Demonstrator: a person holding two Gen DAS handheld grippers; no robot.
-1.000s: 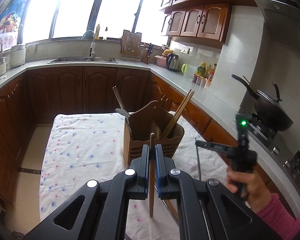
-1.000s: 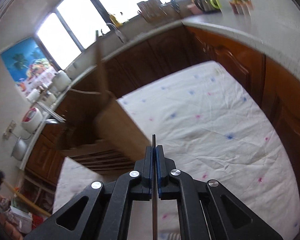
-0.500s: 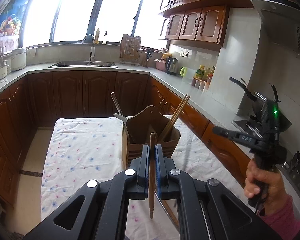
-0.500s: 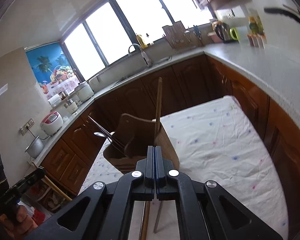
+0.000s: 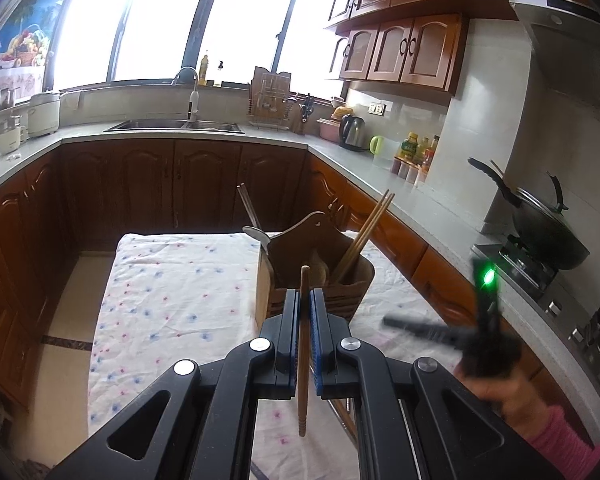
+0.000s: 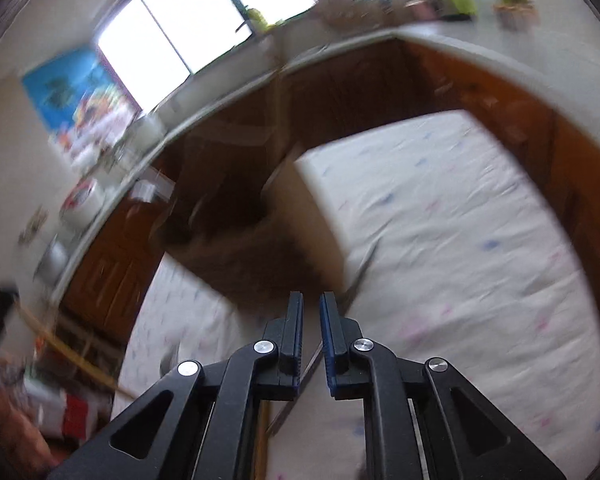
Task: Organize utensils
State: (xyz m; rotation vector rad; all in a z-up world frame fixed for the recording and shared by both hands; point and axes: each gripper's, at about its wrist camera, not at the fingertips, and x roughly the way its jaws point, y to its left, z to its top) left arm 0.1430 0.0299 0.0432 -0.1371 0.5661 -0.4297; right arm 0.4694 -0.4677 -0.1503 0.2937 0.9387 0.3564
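My left gripper is shut on a wooden chopstick that stands upright between its pads, just short of the wooden utensil holder. The holder stands on the cloth-covered table and holds two chopsticks, a metal spoon and a wooden spoon. My right gripper is slightly open with nothing between its pads; the view is blurred by motion, with the holder ahead of it. A thin metal utensil lies on the cloth below the jaws. The right gripper also shows in the left wrist view.
The table has a white flowered cloth. Brown cabinets and a grey counter run around it. A wok sits on the stove at the right. A sink and a kettle are at the back.
My right gripper has opened slightly and swung down toward the table. The utensil it held is out of its jaws. My left gripper has kept its chopstick and hardly moved.
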